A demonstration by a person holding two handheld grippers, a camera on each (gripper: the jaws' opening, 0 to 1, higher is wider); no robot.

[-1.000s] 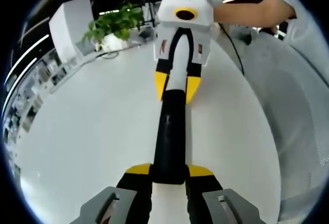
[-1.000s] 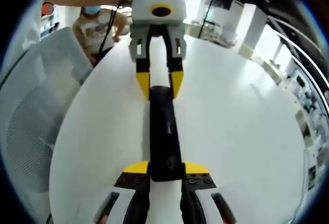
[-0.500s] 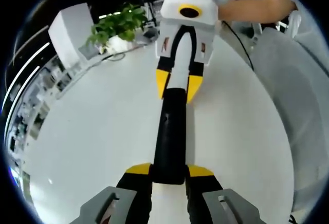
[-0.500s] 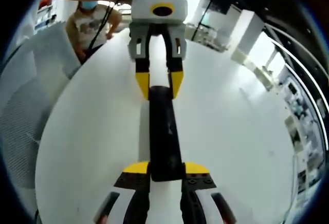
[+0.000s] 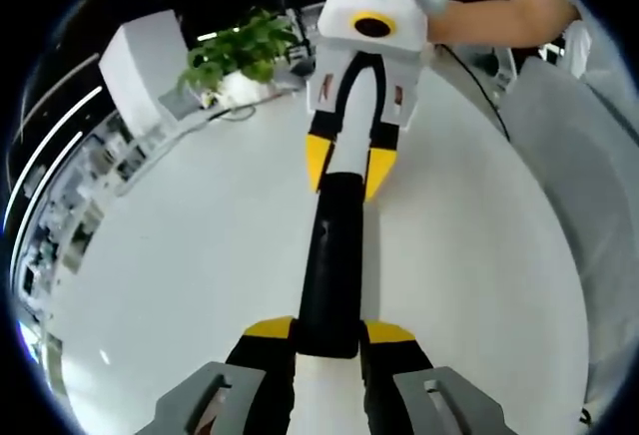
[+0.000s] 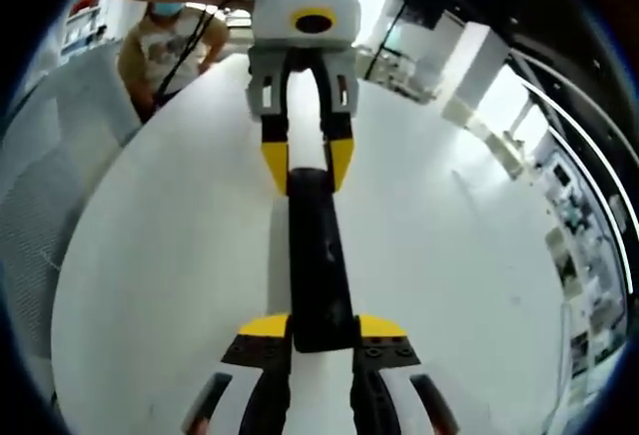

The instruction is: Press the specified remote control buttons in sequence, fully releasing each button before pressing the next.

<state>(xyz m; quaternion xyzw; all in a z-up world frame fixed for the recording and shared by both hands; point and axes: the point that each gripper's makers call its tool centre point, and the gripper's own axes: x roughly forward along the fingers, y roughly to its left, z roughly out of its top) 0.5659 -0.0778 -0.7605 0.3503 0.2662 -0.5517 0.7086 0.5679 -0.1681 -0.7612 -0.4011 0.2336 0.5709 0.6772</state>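
Remote [image 5: 330, 260] clamped end to end, over white tabletop [image 5: 180, 255].
Left hand-held gripper [image 5: 330, 340] grasping near end, right hand-held gripper [image 5: 348, 166] pinching far end; same seen from right hand-held gripper [image 6: 313, 340] toward left one [image 6: 308, 161]. Best kept level and steady; one end to be freed before pressing, each button fully released.

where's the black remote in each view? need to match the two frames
Left gripper view: the black remote runs up the middle, from the left gripper at the bottom to the right gripper above.
Right gripper view: the remote runs up the middle likewise.
Shared landmark: the white table under it.
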